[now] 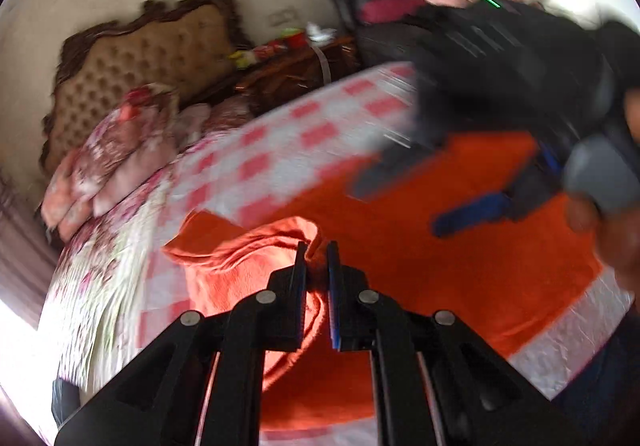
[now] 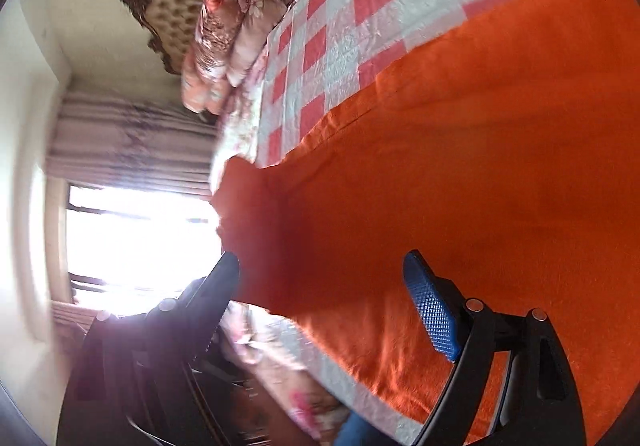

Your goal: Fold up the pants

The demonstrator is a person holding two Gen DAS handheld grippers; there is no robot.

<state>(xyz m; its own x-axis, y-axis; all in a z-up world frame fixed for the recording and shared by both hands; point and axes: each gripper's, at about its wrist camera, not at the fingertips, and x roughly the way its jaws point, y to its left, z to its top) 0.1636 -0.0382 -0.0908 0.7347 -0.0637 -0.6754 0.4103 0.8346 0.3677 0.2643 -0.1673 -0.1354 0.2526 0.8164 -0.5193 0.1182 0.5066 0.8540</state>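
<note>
My left jaws are nearly closed, pinching a bunched fold of the orange pants between the 2 pads. In the left wrist view the fold rises into a ridge at my fingertips, while the rest of the pants lies spread over the pink-and-white checked bedspread. My right gripper hangs blurred above the pants at the right, its blue-padded finger and its dark finger well apart, with part of a hand on its handle. A tufted headboard and floral pillows lie beyond, beside a dark wooden nightstand.

In the right wrist view my right jaws stand wide open with nothing gripped. The pants fill the frame between and past the fingers, spread across the bed's checked cover, 1 corner of cloth reaching toward the bright window and striped curtain.
</note>
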